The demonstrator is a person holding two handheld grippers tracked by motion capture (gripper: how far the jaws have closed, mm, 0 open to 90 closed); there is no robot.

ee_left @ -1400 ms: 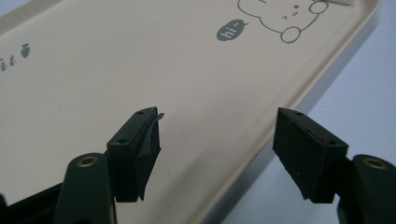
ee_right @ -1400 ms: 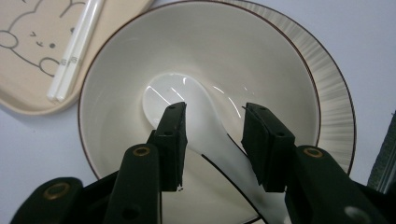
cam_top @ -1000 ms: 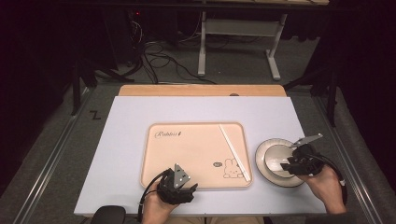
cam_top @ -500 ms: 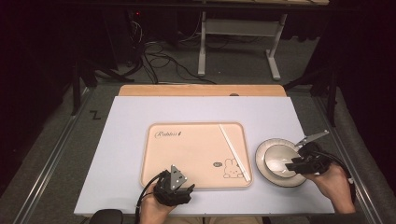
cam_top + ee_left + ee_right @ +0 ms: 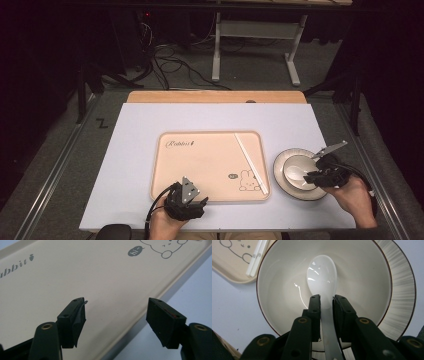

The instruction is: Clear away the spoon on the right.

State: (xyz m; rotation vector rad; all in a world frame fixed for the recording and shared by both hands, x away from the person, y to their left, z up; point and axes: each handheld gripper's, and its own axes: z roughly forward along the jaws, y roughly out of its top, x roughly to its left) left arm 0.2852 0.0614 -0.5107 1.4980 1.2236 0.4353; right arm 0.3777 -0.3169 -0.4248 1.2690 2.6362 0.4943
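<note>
Pinching the flat handle of a glossy white ceramic spoon (image 5: 322, 277), the right gripper (image 5: 327, 301) has just been closing its jaws, and the handle now sits clamped between the two black pads. The spoon's oval scoop rests inside a smooth cream bowl (image 5: 367, 277) with a thin dark line round its rim. The bowl stands on a round plate (image 5: 402, 290) whose broad border is ribbed with fine radial streaks. Seen from the high view, plate and bowl (image 5: 290, 162) sit near the right edge of the worktop (image 5: 140, 150), toward its near right corner, with the right gripper (image 5: 320, 176) reaching in from that side.

Just beside the plate lies a pale peach tray (image 5: 200, 165), rectangular with rounded corners and a low raised lip, matte and printed with a rabbit drawing and script lettering. A pair of slim white chopsticks (image 5: 251, 161) lies along the tray's right side.

The left gripper (image 5: 116, 312) hovers at the tray's near edge with its jaws spread wide and nothing between them; its ribbed black pads are blocky and wedge-shaped. The worktop is a smooth, pale lilac sheet.
</note>
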